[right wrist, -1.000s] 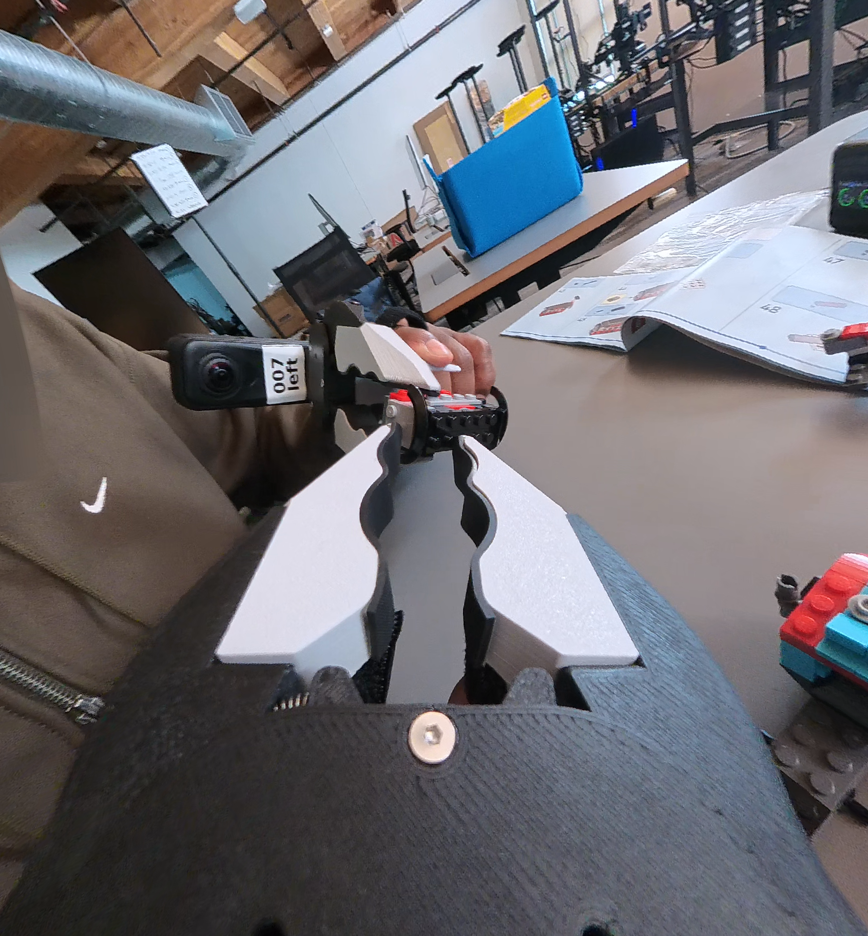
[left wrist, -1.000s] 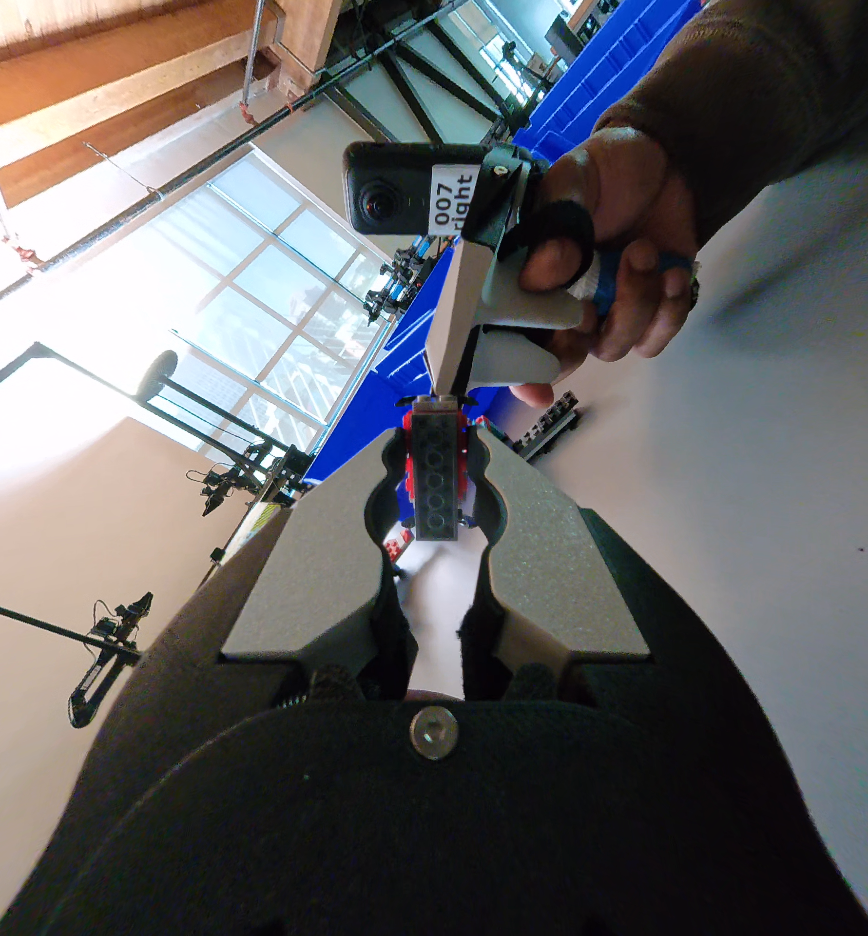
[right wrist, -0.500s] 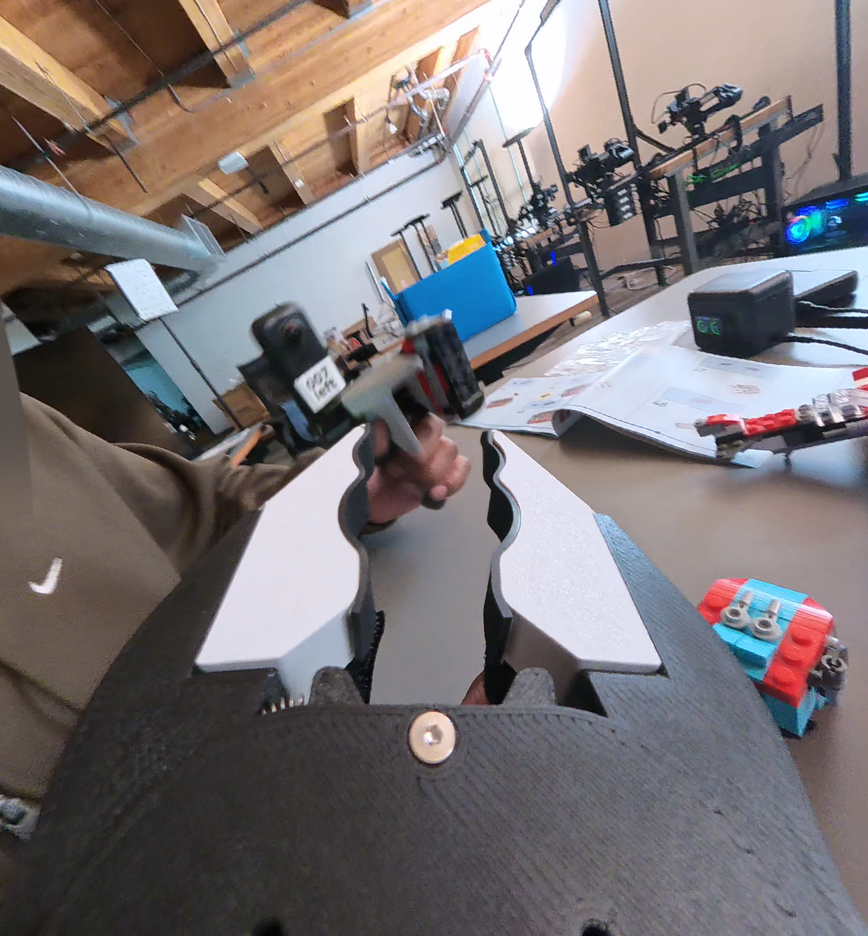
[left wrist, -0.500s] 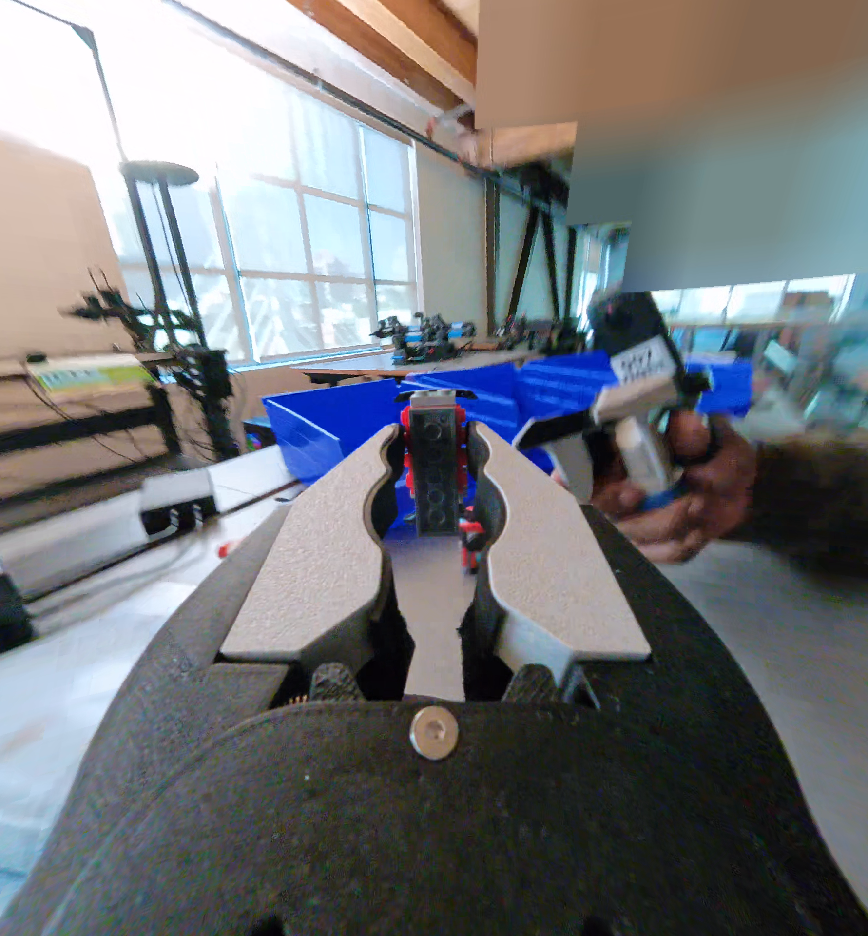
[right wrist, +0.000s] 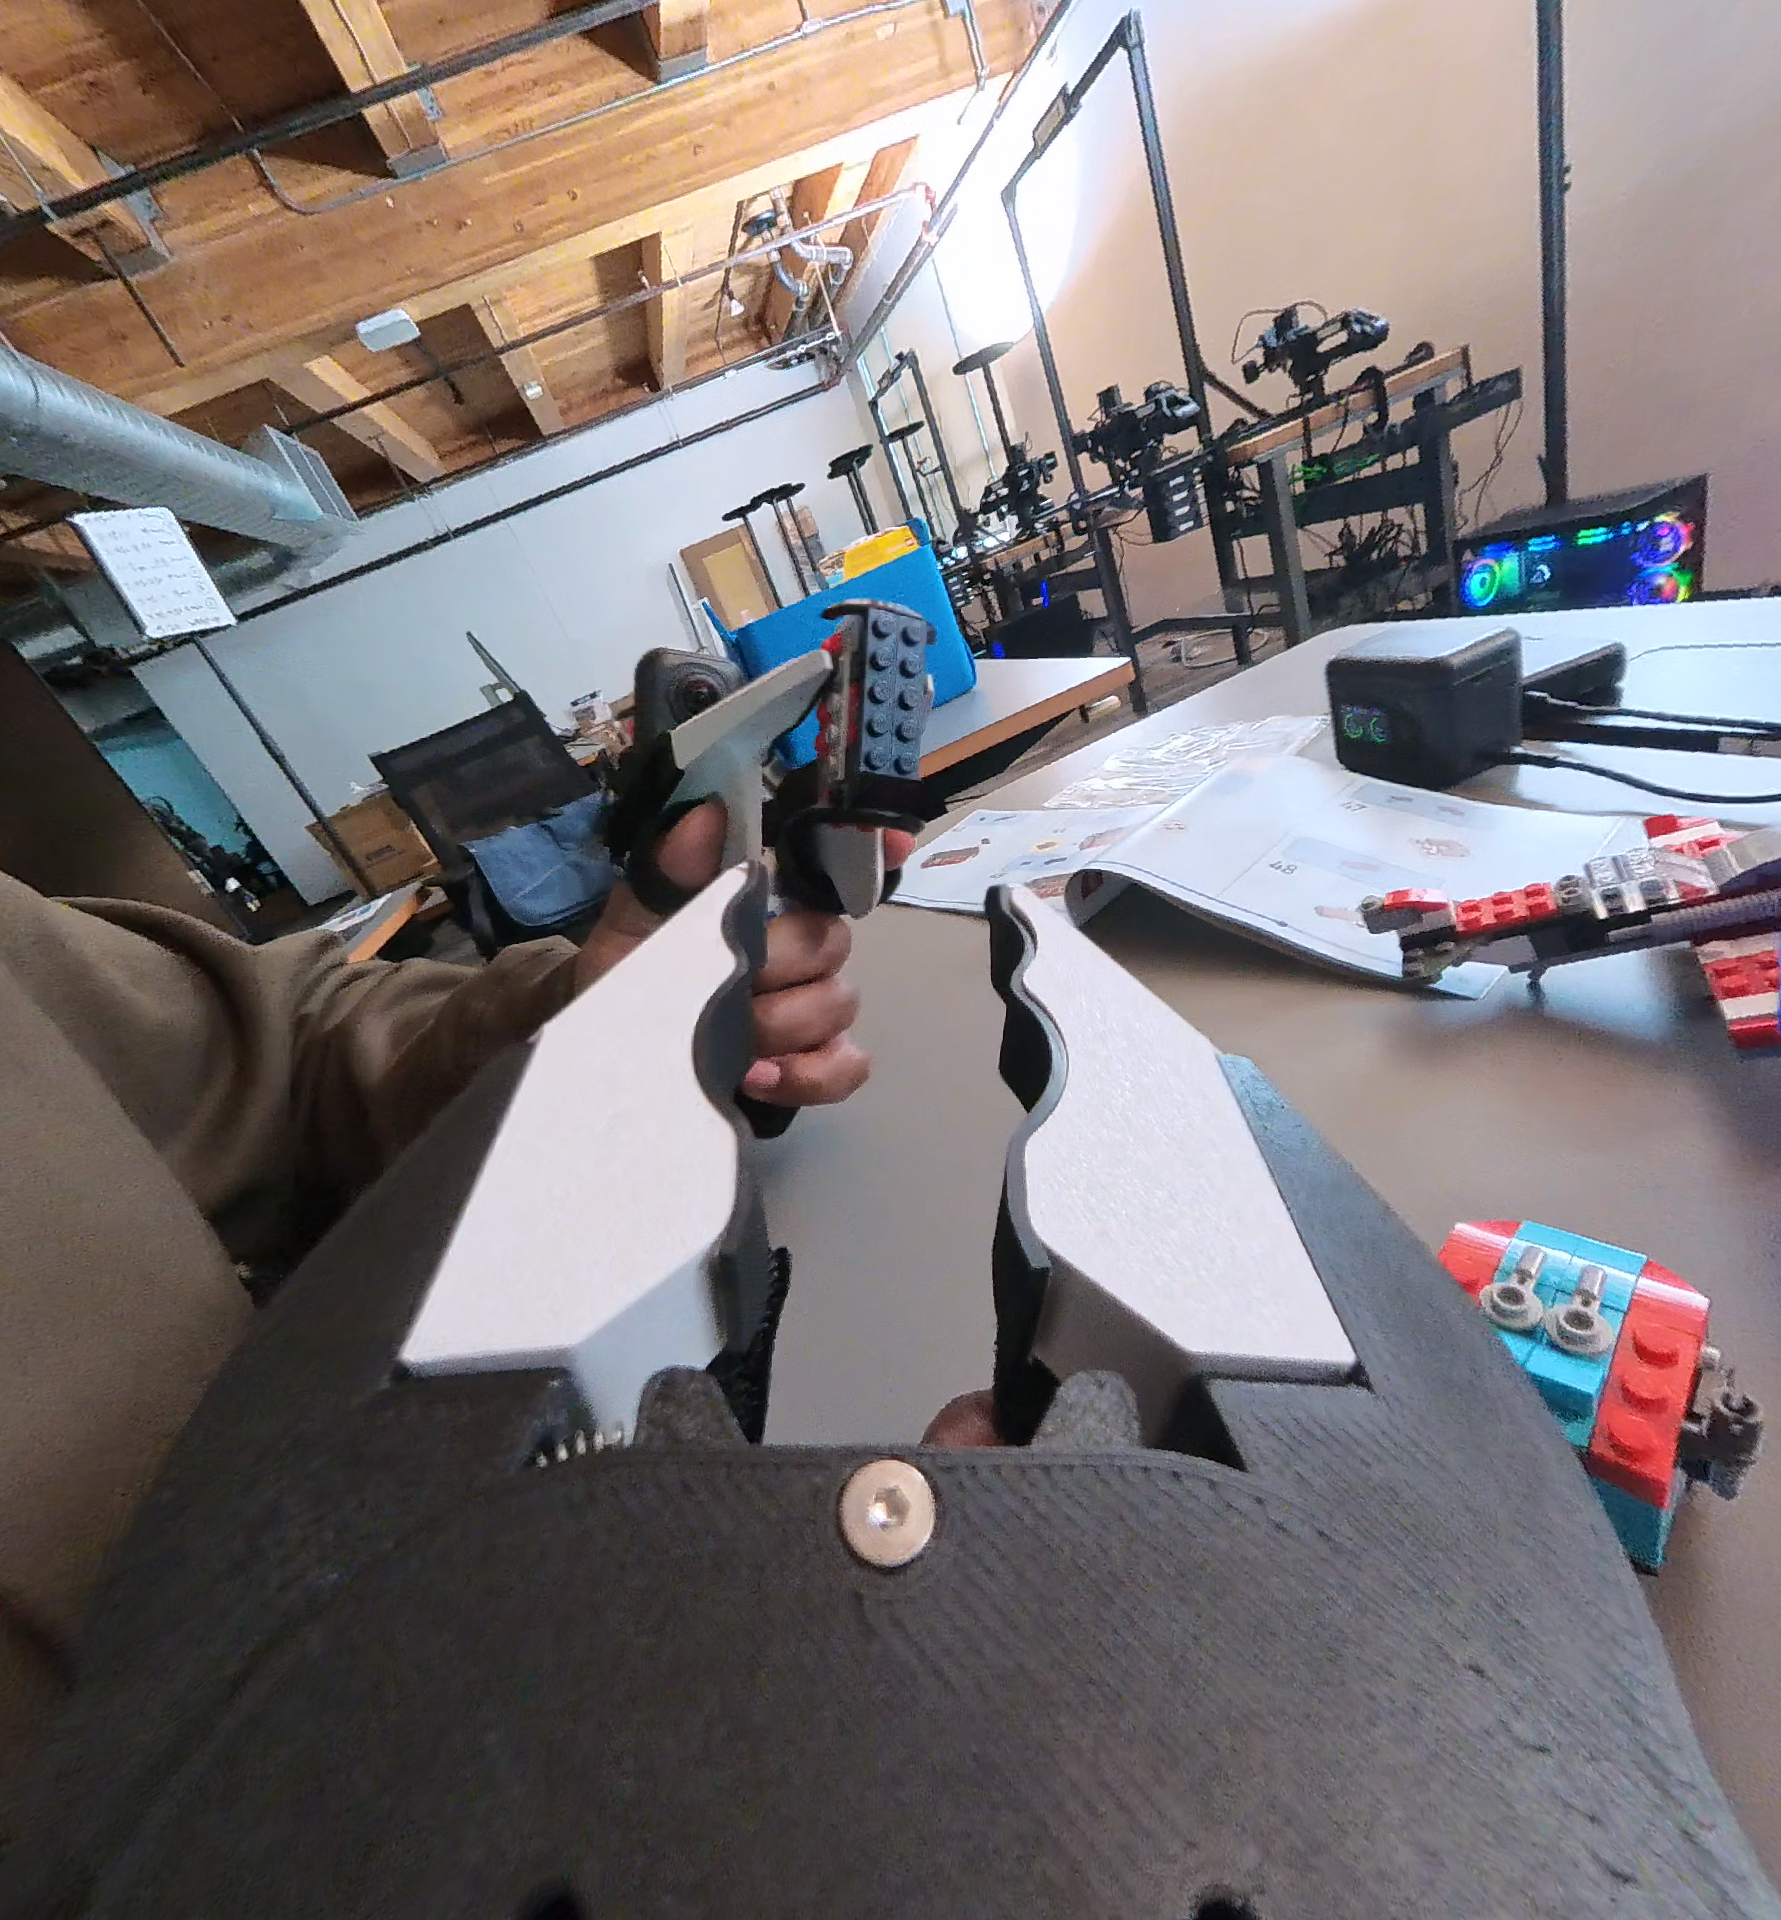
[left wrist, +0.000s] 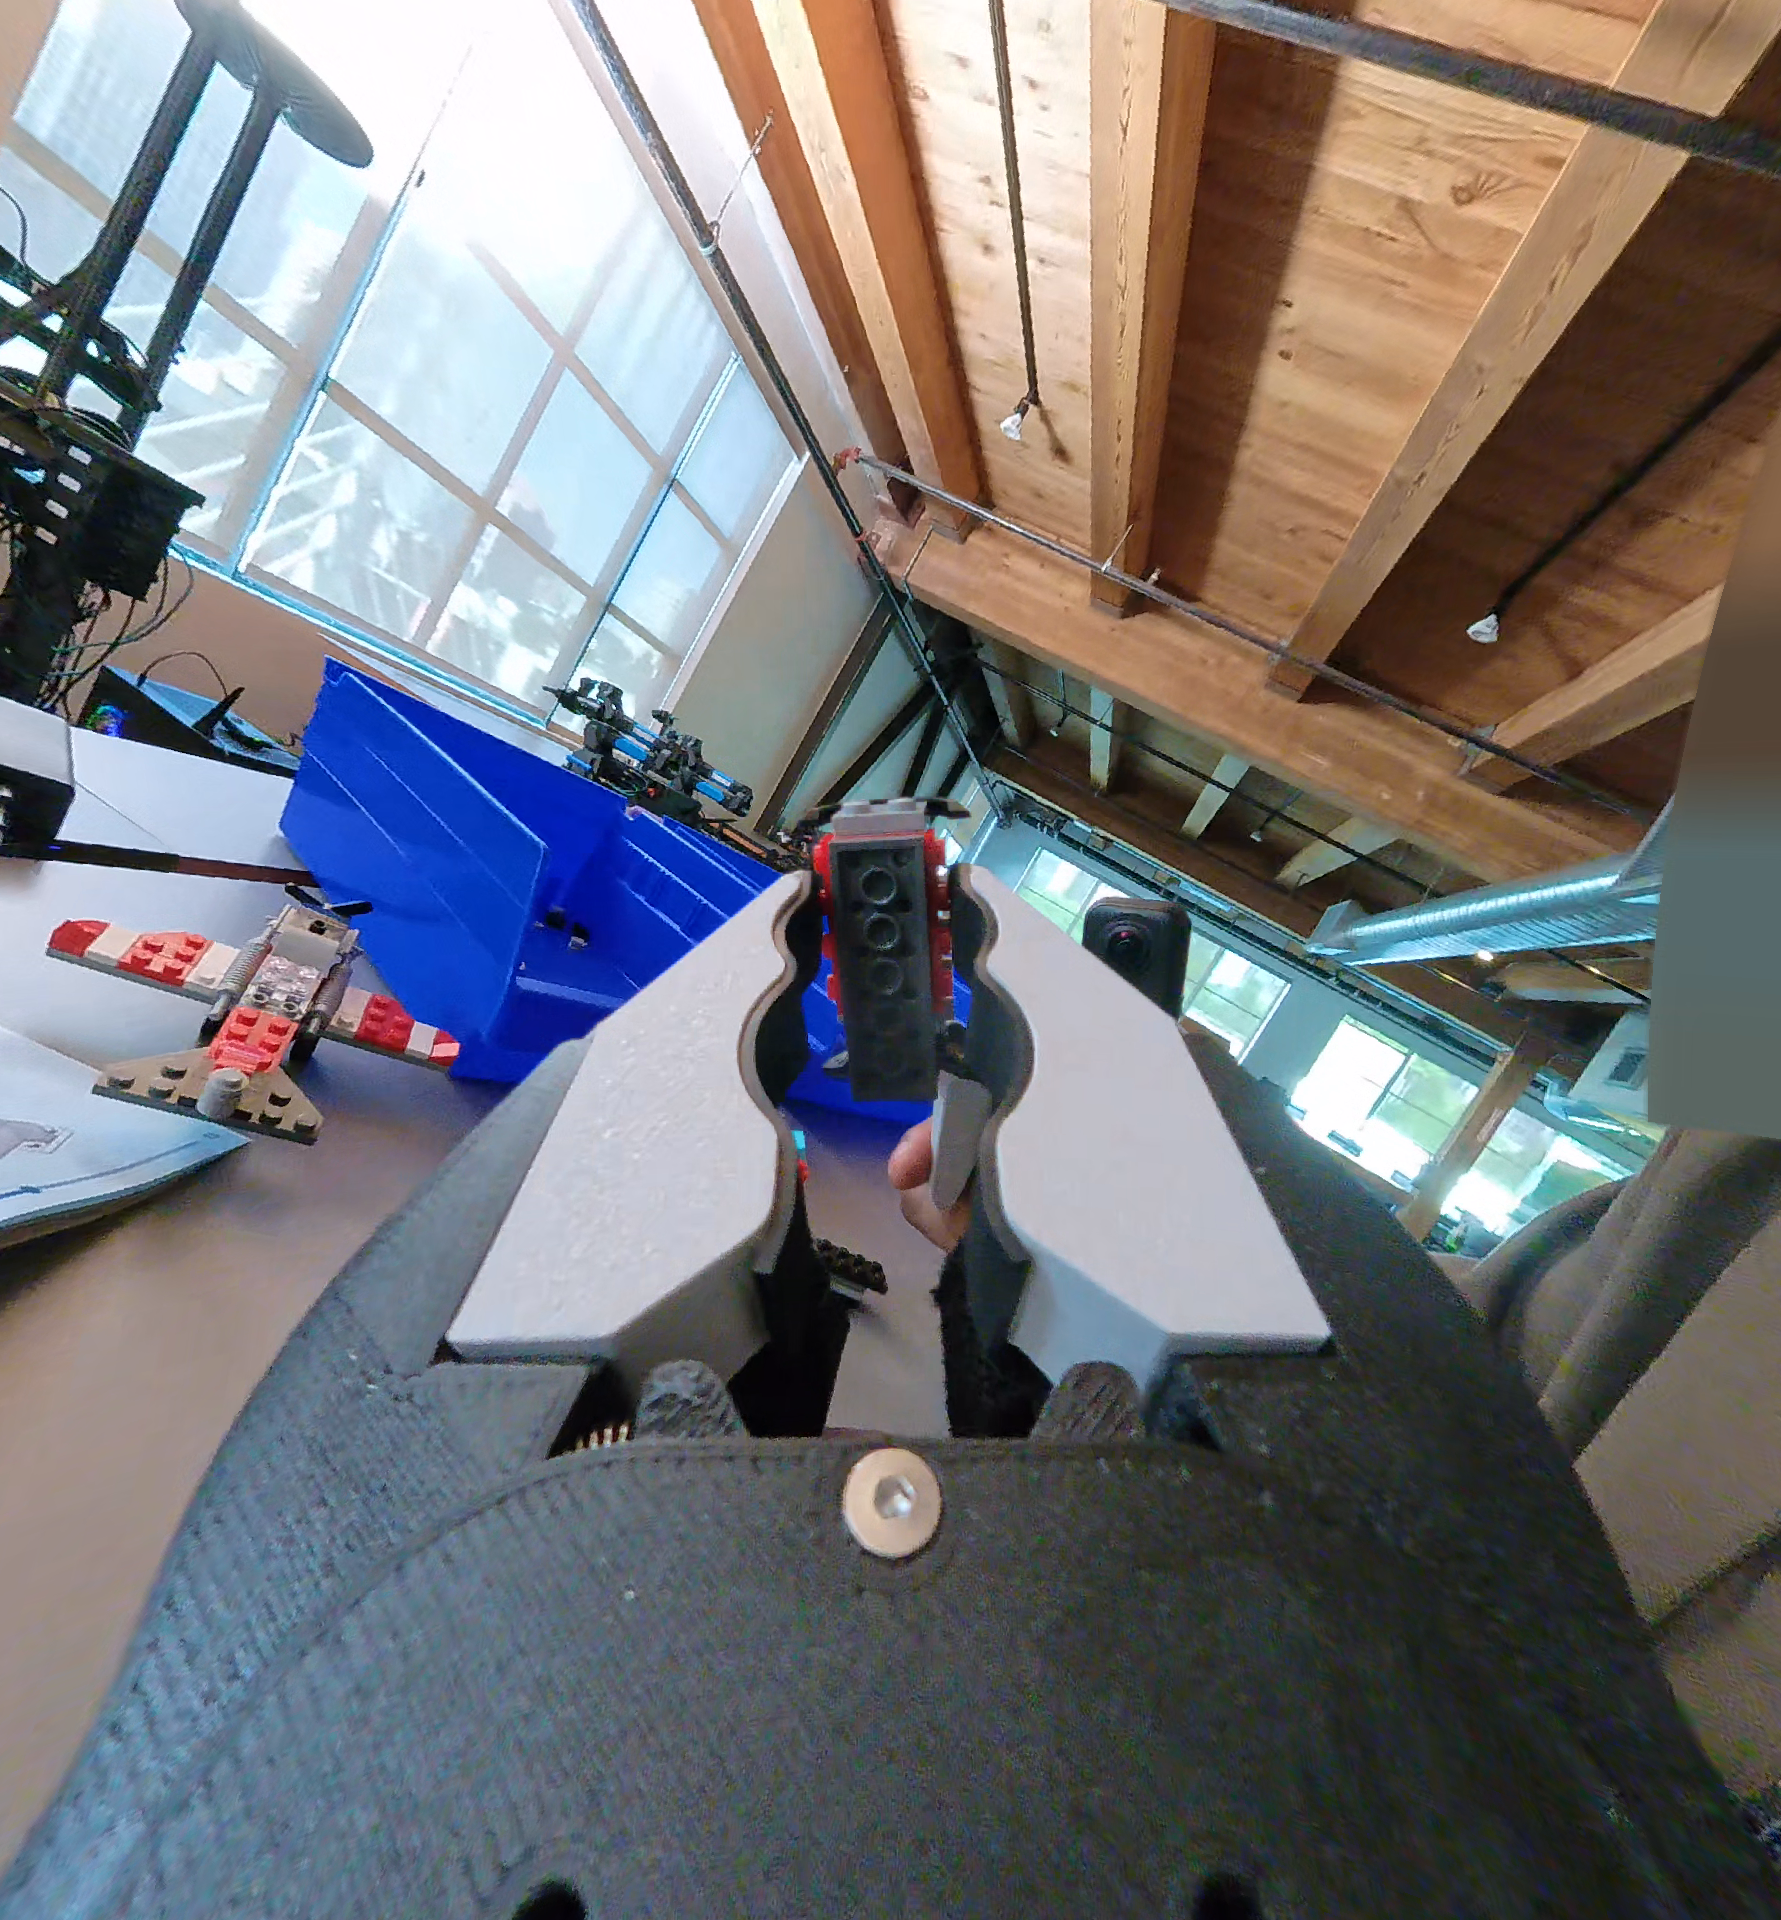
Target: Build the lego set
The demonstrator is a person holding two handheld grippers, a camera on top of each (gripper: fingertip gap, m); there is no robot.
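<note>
My left gripper is shut on a small brick assembly: a dark grey studded plate on red bricks with a light grey piece on top. It is held up in the air, tilted toward the ceiling. The right wrist view shows the same assembly gripped in the left gripper, raised above the table. My right gripper is open and empty, its fingers apart, below and in front of the left gripper. A hand holds the left gripper's handle.
A red, white and grey brick plane lies on an open instruction booklet. A blue bin stands behind it. A red and turquoise brick block lies at my right. A black box with cables sits farther back on the grey table.
My right gripper opened and drew away from the brick assembly. My left gripper kept its hold on the assembly and swung upward, so its view turned toward the ceiling.
</note>
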